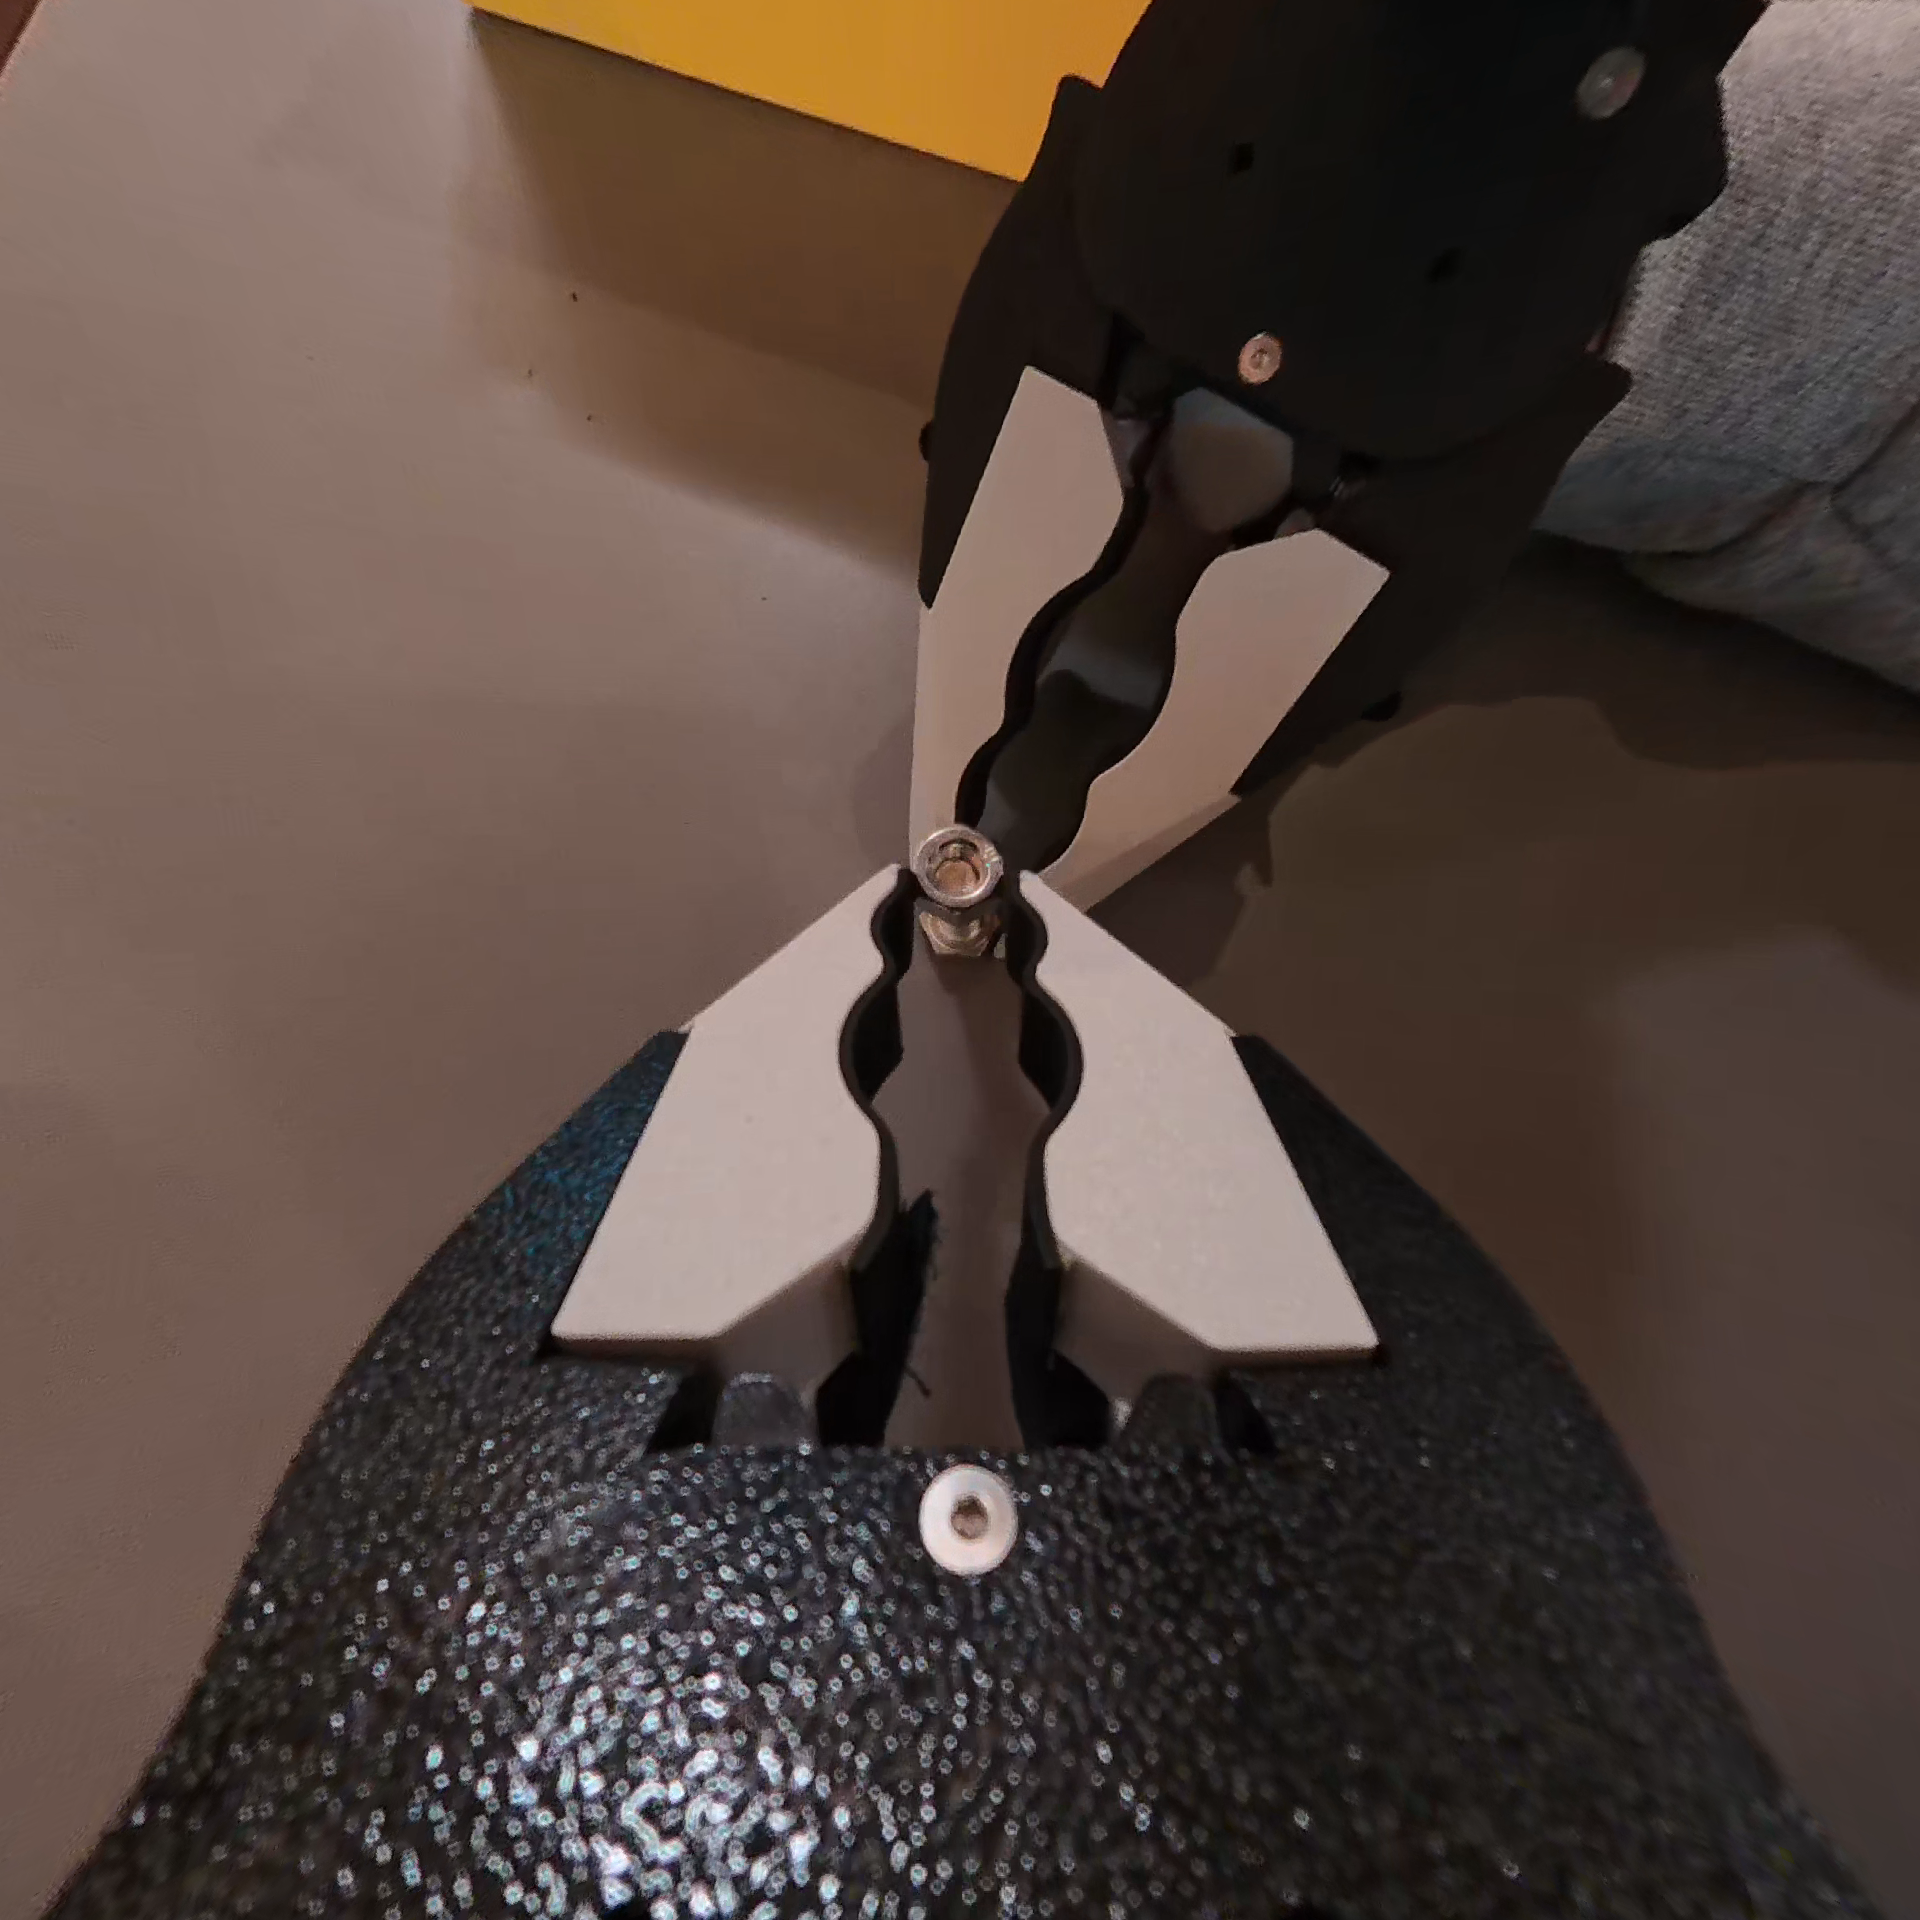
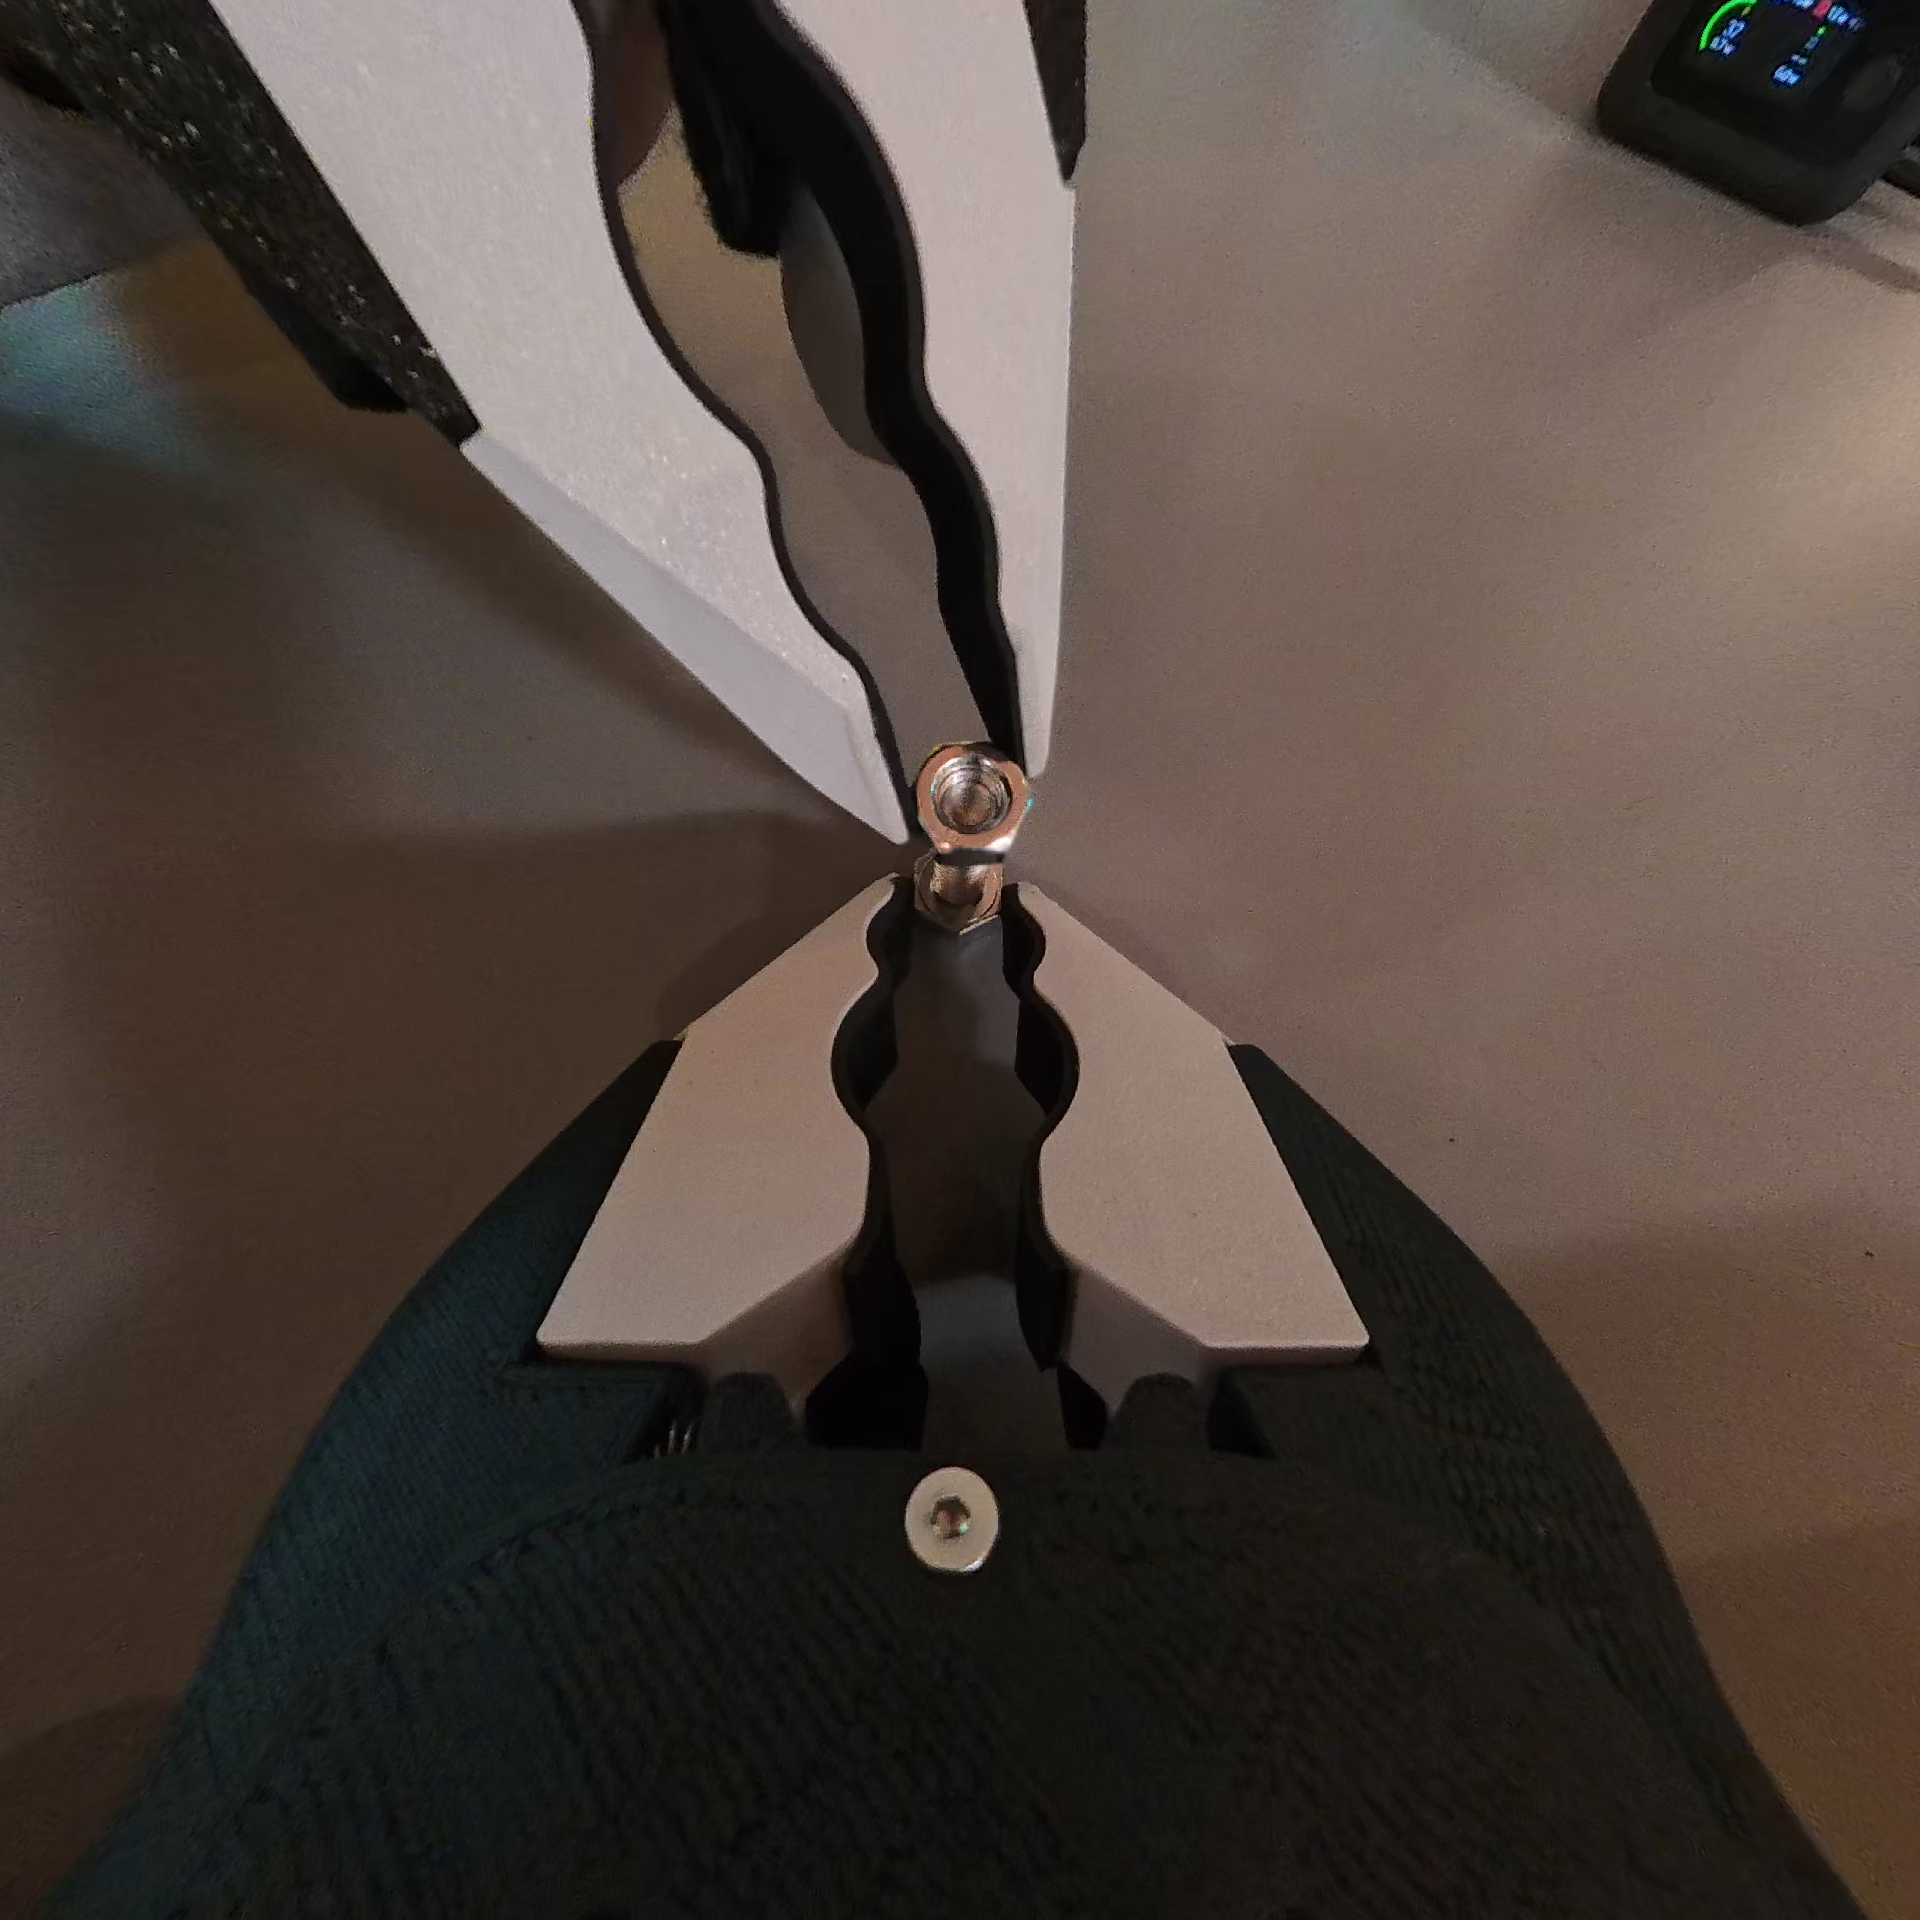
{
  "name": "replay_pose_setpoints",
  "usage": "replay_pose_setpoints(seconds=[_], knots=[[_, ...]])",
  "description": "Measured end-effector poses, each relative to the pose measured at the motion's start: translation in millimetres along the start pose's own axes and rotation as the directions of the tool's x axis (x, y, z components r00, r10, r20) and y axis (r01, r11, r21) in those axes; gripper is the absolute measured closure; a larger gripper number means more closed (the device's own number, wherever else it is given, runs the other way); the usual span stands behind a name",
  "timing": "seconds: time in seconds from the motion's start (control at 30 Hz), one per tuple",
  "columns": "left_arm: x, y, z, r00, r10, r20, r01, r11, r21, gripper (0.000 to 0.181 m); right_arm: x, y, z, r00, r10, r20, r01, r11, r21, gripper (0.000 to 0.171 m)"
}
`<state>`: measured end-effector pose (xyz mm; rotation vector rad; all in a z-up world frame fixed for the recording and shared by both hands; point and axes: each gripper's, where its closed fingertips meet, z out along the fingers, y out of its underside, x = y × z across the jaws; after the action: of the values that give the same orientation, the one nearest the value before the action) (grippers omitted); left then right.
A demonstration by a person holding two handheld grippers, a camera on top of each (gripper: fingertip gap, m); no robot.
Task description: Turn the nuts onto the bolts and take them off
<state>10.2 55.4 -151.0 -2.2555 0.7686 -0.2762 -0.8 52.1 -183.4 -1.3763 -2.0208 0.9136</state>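
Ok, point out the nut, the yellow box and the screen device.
nut (image 2: 971, 805), right wrist view, threaded hole.
yellow box (image 1: 831, 62), left wrist view, top face.
screen device (image 2: 1766, 62), right wrist view, lit screen.

Both tools share pale grey angular fingers (image 1: 758, 1122) edged inside with wavy black lining. The left gripper (image 1: 956, 899) has a glittery speckled black body; the right gripper (image 2: 956, 899) is ribbed matt black. Beyond the left tips lie shiny silver metal hardware (image 1: 954, 873), a beige-brown tabletop (image 1: 364, 623) and a yellow flat slab (image 1: 831, 62).
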Motion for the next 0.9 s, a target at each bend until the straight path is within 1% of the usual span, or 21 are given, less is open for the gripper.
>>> replay_pose_setpoints(seconds=[0.03,0.23,0.43,0.77,0.9], knots=[[0.0,0.3,-0.2,1.000,-0.003,-0.002,0.003,1.000,0.001,0.167,-0.1,-0.1,0.1,1.000,0.000,0.000,0.000,1.000,0.000,0.154],[-0.1,0.3,0.2,0.999,-0.036,-0.011,0.036,0.999,-0.007,0.167,0.1,-0.2,0.1,1.000,-0.001,-0.001,0.001,1.000,0.000,0.154],[-0.2,1.1,0.1,0.989,-0.134,-0.067,0.135,0.991,0.008,0.167,0.2,-0.4,0.2,1.000,0.000,0.000,0.000,1.000,0.000,0.154],[1.9,3.2,1.0,0.990,-0.120,-0.080,0.121,0.993,0.008,0.164,0.3,-0.3,0.2,1.000,0.001,0.001,-0.001,1.000,0.001,0.154],[3.2,8.1,-3.7,0.988,-0.125,-0.092,0.125,0.992,0.000,0.156,0.4,-0.1,0.0,1.000,0.001,0.001,-0.001,1.000,0.001,0.154]])
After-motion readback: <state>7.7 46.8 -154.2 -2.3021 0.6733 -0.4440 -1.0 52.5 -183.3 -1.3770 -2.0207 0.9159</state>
